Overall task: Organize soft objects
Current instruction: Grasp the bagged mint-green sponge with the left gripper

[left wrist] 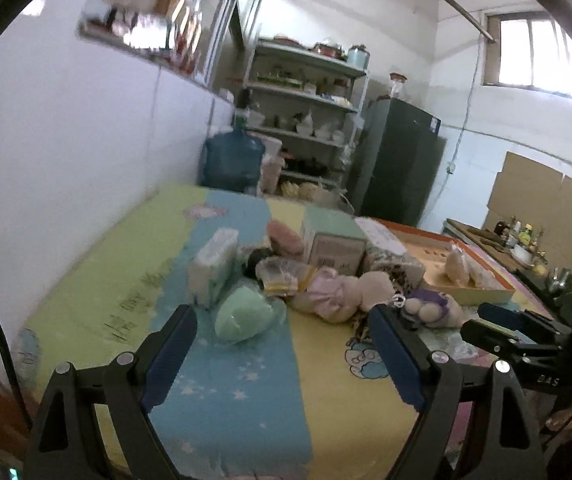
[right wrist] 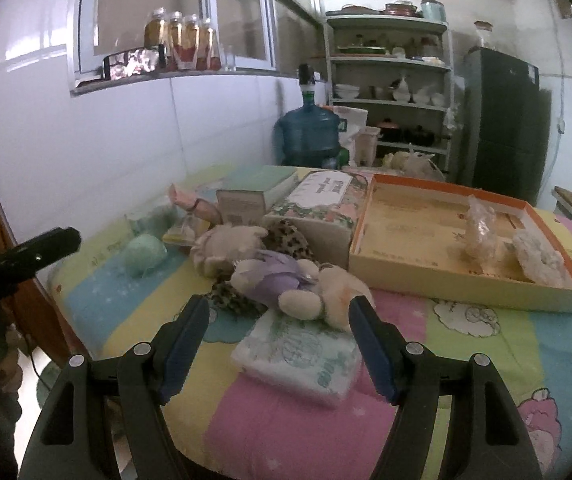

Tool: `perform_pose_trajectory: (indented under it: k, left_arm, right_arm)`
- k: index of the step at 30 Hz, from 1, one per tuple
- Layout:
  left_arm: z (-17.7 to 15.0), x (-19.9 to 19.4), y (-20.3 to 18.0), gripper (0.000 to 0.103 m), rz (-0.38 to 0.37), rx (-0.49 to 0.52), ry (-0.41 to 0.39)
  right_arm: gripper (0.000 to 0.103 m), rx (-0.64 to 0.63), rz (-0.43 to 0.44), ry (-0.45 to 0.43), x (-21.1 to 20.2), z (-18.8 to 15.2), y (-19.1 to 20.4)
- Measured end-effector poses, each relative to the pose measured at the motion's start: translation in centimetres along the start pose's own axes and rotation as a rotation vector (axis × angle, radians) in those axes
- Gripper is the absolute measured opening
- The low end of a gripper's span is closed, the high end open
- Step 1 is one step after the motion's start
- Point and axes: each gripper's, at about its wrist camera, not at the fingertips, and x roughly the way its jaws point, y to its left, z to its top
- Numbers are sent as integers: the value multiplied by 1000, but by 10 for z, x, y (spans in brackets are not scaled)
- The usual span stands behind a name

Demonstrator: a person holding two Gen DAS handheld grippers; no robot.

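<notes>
A bed (right wrist: 486,380) covered in a pastel cartoon quilt carries everything, and the soft things lie heaped across its middle. Toward its far right edge sits a shallow orange-rimmed box (right wrist: 370,216), already holding two small crinkly bags, so it is probably the place to gather things. Beside the box's left wall stands a flowered tissue box (right wrist: 318,208), and in front of that lies a purple-dressed plush toy (right wrist: 286,280) on a leopard-print cloth. Nearest the front edge is a flat pack of tissues (right wrist: 302,356), lying apart from the toy. A green pouch (left wrist: 242,316) rests toward the left edge. The right gripper (right wrist: 280,344) hangs over the tissue pack with its fingers spread wide and empty; the left gripper (left wrist: 282,354) is likewise released, grasping nothing. To do the pickup well, I would lower the right fingers astride the pack's short sides and press low, so the slippery wrap does not slide out.
</notes>
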Motion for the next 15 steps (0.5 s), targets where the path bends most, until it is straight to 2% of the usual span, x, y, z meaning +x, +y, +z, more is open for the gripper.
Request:
perform_pose_trajectory:
  k: [4,7,15]
  left_arm:
    - [1,33,13,86,-28,-12,79]
    - [-2,56,22,78,-21,-19,126]
    - [-7,89,28,70,-25,-30,183]
  right_arm:
    - [74,2,-5,8,3,0,0]
    - [74,1,-15,20,12,1,-2]
    - [74,3,-50,47,31,2,-13]
